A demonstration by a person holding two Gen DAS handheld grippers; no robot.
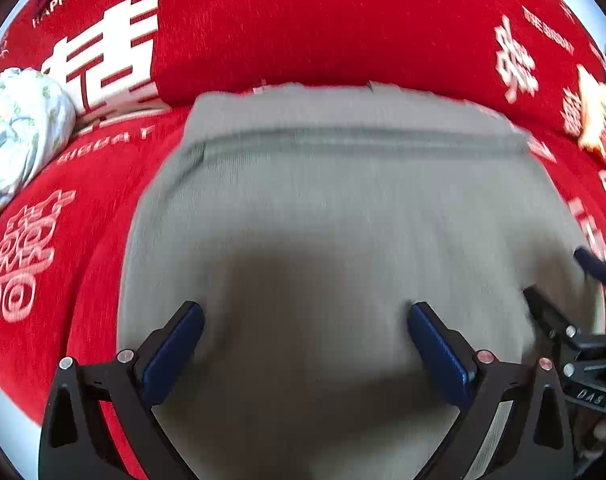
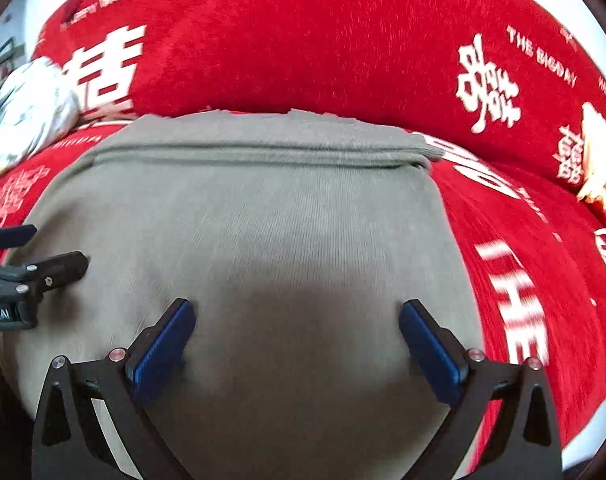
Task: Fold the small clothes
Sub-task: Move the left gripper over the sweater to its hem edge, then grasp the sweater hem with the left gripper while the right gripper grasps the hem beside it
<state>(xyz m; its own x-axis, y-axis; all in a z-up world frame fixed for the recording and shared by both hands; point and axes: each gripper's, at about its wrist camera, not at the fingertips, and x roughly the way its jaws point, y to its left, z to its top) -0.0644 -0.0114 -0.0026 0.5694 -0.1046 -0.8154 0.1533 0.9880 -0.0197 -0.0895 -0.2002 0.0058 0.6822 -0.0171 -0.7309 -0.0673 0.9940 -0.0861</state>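
Observation:
A grey ribbed garment (image 1: 343, 184) lies flat on a red sofa cover, folded over itself with a layered edge along its far side (image 2: 259, 156). My left gripper (image 1: 305, 316) hovers open over the garment's near part, with nothing between its blue pads (image 1: 175, 352). My right gripper (image 2: 297, 312) is open too, above the same cloth (image 2: 263, 224) and empty. In the left wrist view the right gripper (image 1: 563, 300) shows at the right edge. The left gripper (image 2: 43, 256) shows at the left edge of the right wrist view.
The red cover (image 1: 303, 20) carries white characters and lettering and rises into a backrest behind the garment. A crumpled white floral cloth (image 1: 19, 128) lies at the far left. A pale orange-and-red object (image 2: 599, 164) sits at the far right.

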